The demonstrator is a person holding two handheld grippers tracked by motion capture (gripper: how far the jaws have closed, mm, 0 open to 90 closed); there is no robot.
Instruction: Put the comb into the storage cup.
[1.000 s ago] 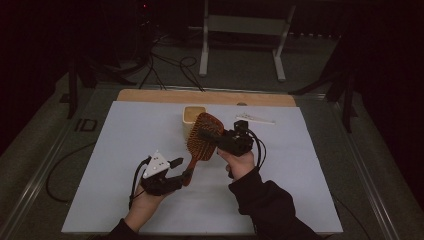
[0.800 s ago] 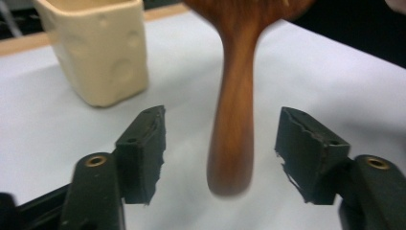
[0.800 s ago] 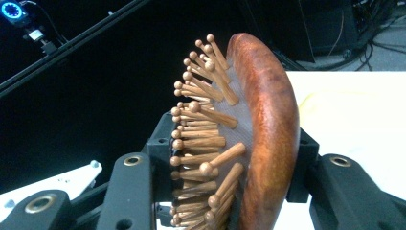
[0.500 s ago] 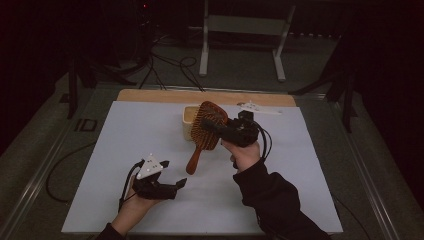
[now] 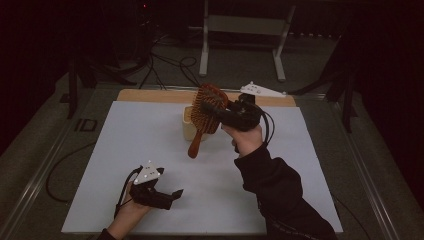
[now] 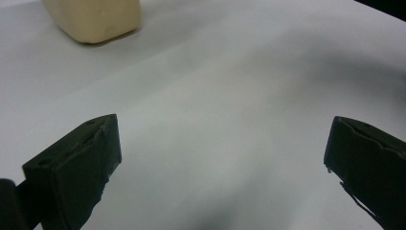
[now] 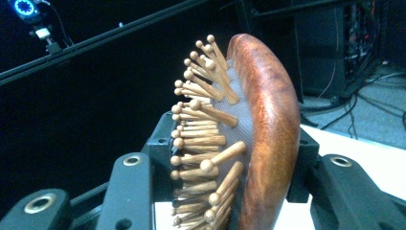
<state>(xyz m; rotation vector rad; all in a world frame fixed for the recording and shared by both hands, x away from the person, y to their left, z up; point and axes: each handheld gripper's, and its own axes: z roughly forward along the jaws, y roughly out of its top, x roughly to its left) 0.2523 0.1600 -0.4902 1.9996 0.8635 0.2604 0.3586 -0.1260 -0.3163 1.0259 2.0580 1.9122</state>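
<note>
A wooden hairbrush (image 5: 205, 112) with round-tipped wooden bristles hangs in the air over the back middle of the white table, handle pointing down and toward me. My right gripper (image 5: 223, 114) is shut on its head; in the right gripper view the brush (image 7: 263, 134) stands edge-on between the jaws of that gripper (image 7: 230, 184). My left gripper (image 5: 172, 197) rests low near the front left. Its jaws have just been opening and now stand wide, and in the left gripper view there is only bare table between the jaws of this gripper (image 6: 222, 139).
A cream block (image 5: 187, 127) sits on the white table (image 5: 300, 165) just behind the brush handle, and the block (image 6: 93, 17) also shows at the top left of the left gripper view. A wooden board (image 5: 150, 95) lines the far edge. Cables and a metal stand lie beyond.
The left gripper let go of the brush handle, opened wide and drew back toward the front left. The right gripper raised the brush higher and farther back.
</note>
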